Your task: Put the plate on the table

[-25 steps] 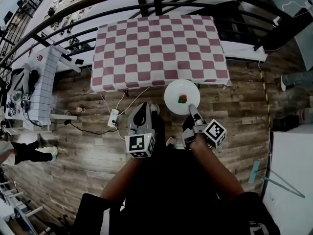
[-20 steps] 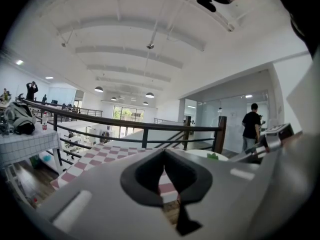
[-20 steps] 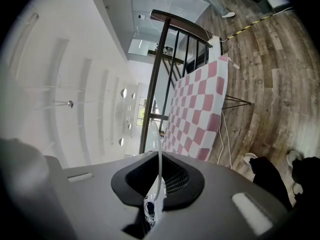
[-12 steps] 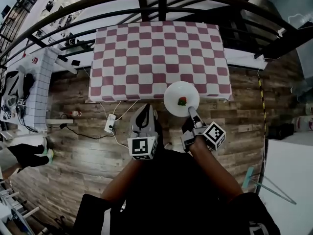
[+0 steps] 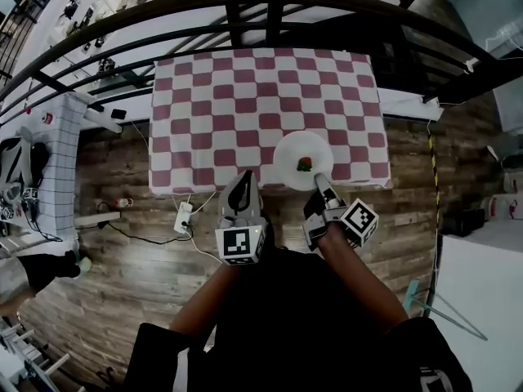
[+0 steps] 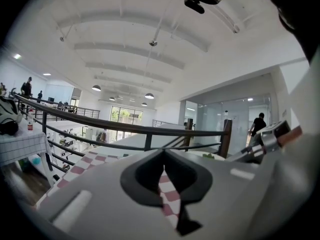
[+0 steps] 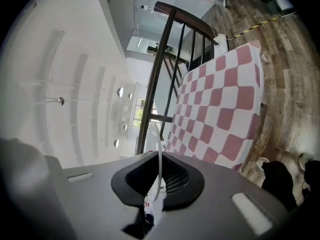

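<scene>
Right gripper [image 5: 321, 180] is clenched on the near rim of the white plate [image 5: 288, 158], which juts forward from its jaws over the near edge of the checkered-cloth bench [image 5: 245, 88]; contact with the cloth cannot be told. On the plate sits a small red-and-green morsel [image 5: 305, 165]. Left gripper [image 5: 243, 184], jaws together and empty, hovers just left of it.

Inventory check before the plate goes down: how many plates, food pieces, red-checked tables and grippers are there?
Plate: 1
Food piece: 1
Red-checked table: 1
Grippers: 2 (left gripper, right gripper)
Total: 5
</scene>
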